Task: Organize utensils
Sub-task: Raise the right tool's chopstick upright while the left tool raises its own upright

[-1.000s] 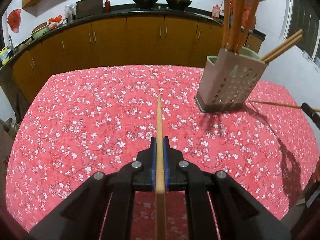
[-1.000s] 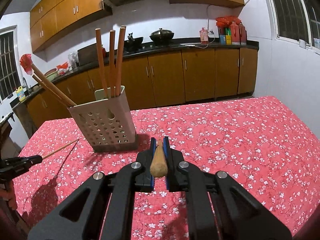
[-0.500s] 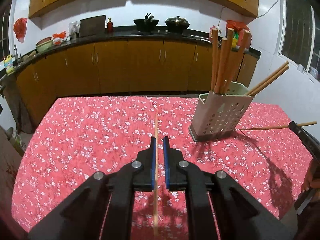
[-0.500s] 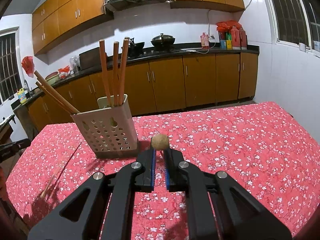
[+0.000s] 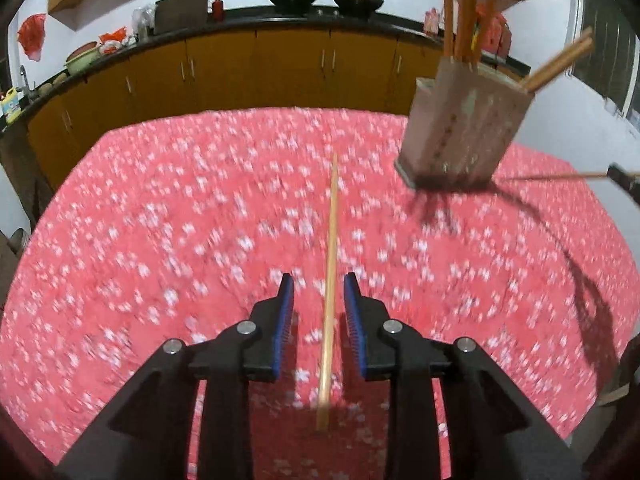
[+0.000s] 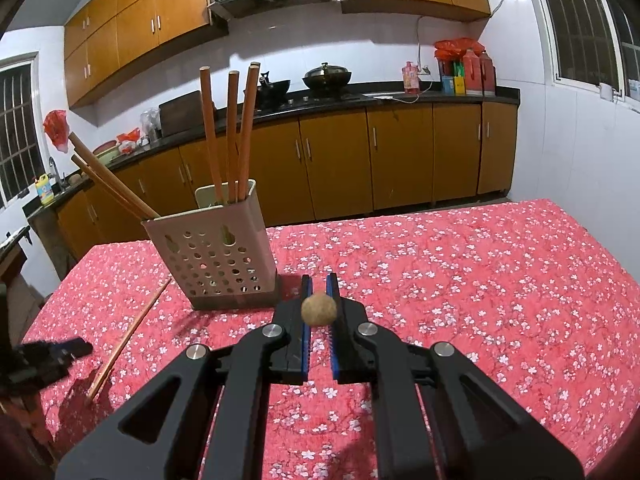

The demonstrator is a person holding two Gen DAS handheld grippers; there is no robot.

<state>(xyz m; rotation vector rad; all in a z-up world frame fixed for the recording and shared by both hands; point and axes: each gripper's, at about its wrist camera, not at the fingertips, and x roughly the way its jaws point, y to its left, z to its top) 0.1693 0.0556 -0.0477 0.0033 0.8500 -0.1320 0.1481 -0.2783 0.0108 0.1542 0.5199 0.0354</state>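
Observation:
A thin wooden chopstick (image 5: 331,264) lies lengthwise on the red flowered tablecloth (image 5: 160,240), between the jaws of my left gripper (image 5: 318,280). Those jaws are opening, with a gap on each side of the chopstick and neither pad touching it. The right wrist view shows the same chopstick (image 6: 128,336) flat on the cloth, with the left gripper (image 6: 52,354) beside it. My right gripper (image 6: 319,278) is shut on a wooden stick (image 6: 319,309) whose round end faces the camera. A beige perforated utensil holder (image 6: 216,256) (image 5: 460,136) stands upright with several wooden sticks in it.
Brown kitchen cabinets (image 6: 360,160) and a dark counter with pots run along the far wall behind the table. A white tiled wall with a window (image 6: 580,20) is at the right. The table edge (image 5: 100,140) falls away at the far left.
My left gripper has come down toward the cloth and its jaws have parted, letting go of the chopstick, which now lies on the table. The right gripper has stayed in place with its stick.

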